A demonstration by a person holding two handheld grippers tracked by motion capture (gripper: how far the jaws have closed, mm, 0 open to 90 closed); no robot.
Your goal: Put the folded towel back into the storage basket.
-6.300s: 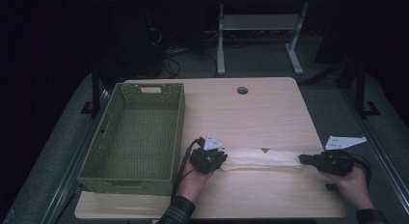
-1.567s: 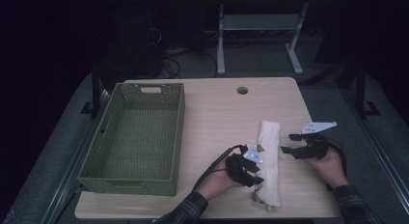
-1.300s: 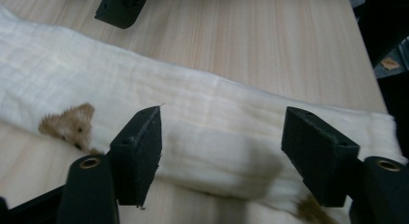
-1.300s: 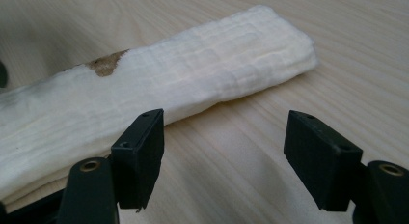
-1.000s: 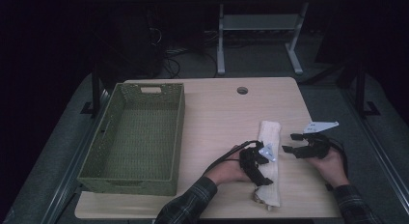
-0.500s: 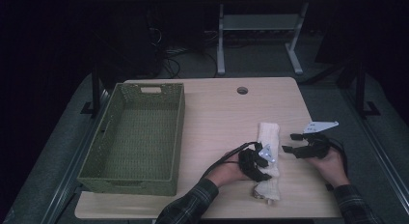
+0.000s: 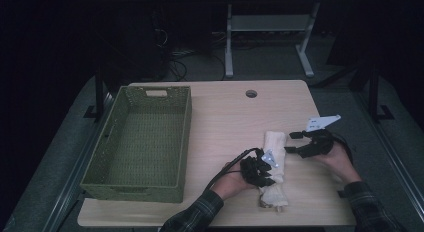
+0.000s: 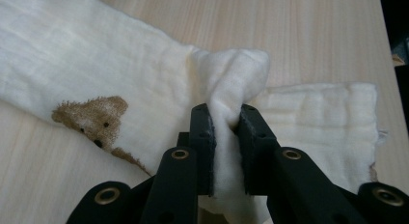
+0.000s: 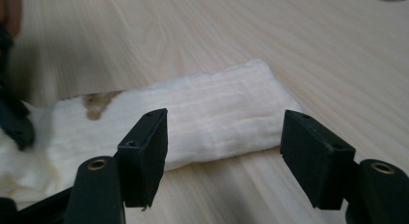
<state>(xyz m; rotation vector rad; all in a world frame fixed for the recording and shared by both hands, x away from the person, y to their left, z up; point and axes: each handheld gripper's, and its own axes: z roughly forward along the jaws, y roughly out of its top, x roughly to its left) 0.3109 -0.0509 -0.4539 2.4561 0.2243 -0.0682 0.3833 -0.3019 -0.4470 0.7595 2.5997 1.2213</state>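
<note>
- We've got the left gripper (image 8: 225, 132) pinching a fold of the cream folded cloth with a brown bear print (image 8: 120, 79), which lies right of the green woven basket (image 7: 142, 137).
- Our right gripper (image 9: 224, 151) hovers w/ jaws wide beside the cloth's far end.

The high view looks forward and down from above the surface's (image 7: 220, 112) near edge, facing 12 o'clock. Each gripper view rides close behind its own tongs, low over the wood. All three share the folded cream cloth (image 7: 274, 142) (image 8: 96, 74) (image 9: 217, 118) at 5 o'clock.
</note>
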